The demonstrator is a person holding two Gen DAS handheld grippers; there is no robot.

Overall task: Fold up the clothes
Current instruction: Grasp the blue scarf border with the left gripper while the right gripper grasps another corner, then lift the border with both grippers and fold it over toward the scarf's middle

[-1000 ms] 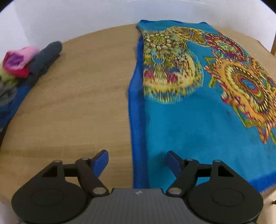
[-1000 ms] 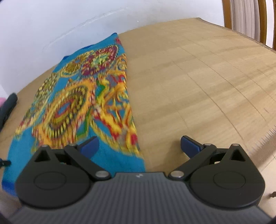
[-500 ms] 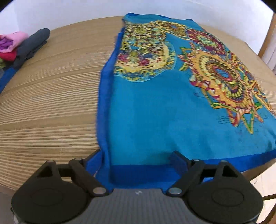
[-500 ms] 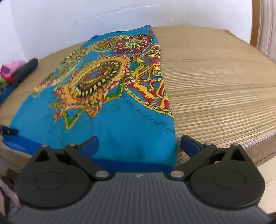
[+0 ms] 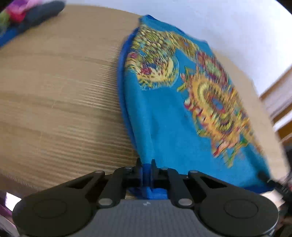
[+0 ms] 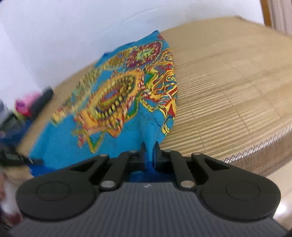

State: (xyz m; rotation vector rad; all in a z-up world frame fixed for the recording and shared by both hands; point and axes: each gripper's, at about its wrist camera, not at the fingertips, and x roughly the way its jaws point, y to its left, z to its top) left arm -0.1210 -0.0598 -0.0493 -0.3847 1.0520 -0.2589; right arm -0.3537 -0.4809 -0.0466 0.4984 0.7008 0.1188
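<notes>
Both jaws are pinched tight on the near hem of the shirt (image 5: 164, 113): the left gripper (image 5: 146, 165) at its left corner, the right gripper (image 6: 150, 147) at its right corner. From there the shirt stretches flat across the table (image 5: 60, 94) toward the wall. A clothes pile (image 5: 27, 16) sits far left of the shirt.

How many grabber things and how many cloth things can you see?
Hand-held grippers: 2, left hand-held gripper and right hand-held gripper
Spread blue patterned cloth: 1
Pile of other clothes: 1, too blurred to count the pieces
Total: 4
</notes>
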